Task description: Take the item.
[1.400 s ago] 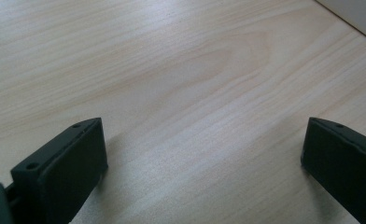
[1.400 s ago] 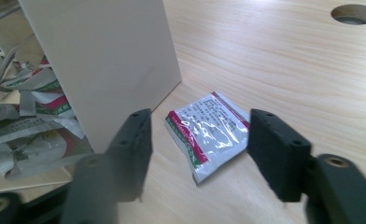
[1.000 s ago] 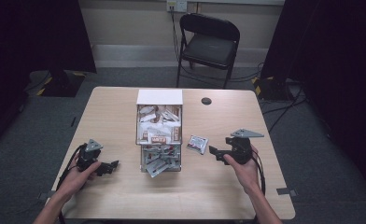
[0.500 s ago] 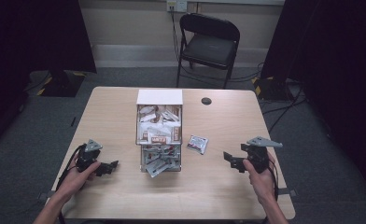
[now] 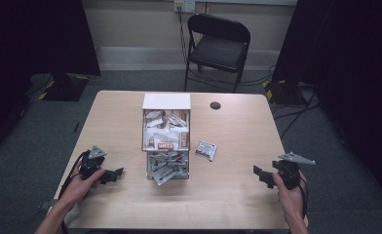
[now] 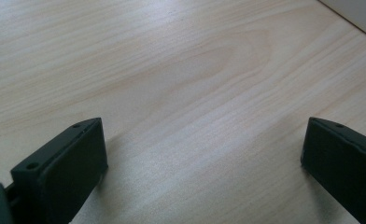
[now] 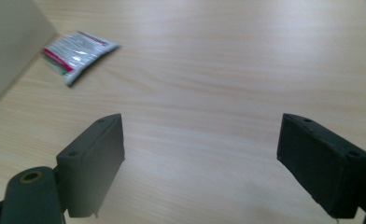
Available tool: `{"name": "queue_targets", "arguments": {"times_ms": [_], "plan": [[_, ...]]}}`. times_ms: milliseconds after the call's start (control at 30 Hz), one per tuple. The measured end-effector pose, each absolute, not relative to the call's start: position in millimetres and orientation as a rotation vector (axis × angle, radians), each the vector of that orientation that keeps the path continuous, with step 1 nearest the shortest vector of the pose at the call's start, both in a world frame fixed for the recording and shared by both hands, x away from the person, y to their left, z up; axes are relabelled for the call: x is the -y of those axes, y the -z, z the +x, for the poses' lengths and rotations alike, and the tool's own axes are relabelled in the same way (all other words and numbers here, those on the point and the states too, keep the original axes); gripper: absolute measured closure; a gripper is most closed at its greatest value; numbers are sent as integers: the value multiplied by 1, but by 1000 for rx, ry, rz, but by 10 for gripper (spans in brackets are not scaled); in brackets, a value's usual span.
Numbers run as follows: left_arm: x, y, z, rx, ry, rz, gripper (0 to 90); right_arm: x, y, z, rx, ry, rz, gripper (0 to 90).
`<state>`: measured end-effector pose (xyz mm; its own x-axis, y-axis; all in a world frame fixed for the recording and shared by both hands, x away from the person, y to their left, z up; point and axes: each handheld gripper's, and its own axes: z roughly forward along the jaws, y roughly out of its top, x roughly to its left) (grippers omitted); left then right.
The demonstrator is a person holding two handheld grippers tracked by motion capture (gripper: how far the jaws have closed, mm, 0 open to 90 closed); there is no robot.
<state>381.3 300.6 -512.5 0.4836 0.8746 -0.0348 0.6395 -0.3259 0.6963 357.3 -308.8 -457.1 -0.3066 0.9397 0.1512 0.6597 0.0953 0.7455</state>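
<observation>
At the worktop's (image 5: 228,195) left edge the left claw (image 5: 112,174) rests released, holding nothing. Mid-worktop stands the box (image 5: 166,101) of packets, one loose sachet (image 5: 206,150) just beside it. Far right, the right claw (image 5: 260,174) gapes empty; reaching back, it could nudge the flat sachet away.

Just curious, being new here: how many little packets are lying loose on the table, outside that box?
1: a single packet lies on the table just right of the box. The box's packets aren't counted, and it may hide others.
</observation>
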Motion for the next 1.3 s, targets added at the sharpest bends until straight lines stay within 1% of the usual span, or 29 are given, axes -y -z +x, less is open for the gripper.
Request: {"name": "queue_targets", "arguments": {"times_ms": [33, 67, 267, 400, 633, 700, 733, 767, 833, 1067, 1300], "plan": [[-301, 513, 381, -1245, -463, 2077, 0, 309, 457, 357, -2016, -1055, 1572, 144], [-301, 513, 381, -1245, -463, 2077, 0, 315, 465, 359, -2038, -1004, 1649, 149], [-301, 512, 381, -1245, -463, 2077, 0, 325, 478, 358, -2024, -854, 1661, 148], [-301, 513, 381, -1245, -463, 2077, 0, 321, 488, 359, -2066, -771, 1665, 145], [-301, 513, 381, -1245, -463, 2077, 0, 311, 492, 358, -2022, -717, 1650, 133], [-301, 513, 381, -1245, -463, 2077, 0, 307, 493, 357, -2009, -711, 1661, 91], [-301, 513, 381, -1244, -463, 2077, 0, 305, 495, 358, -2026, -712, 1650, 34], [-301, 513, 381, -1245, -463, 2077, 0, 305, 495, 358, -2026, -712, 1650, 34], [-301, 513, 381, -1244, -463, 2077, 0, 302, 496, 359, -2035, -705, 1647, 0], [-301, 513, 381, -1245, -462, 2077, 0, 295, 503, 362, -1990, -769, 1597, 0], [-301, 513, 381, -1244, -463, 2076, 0, 291, 503, 361, -1966, -759, 1614, 0]]}}
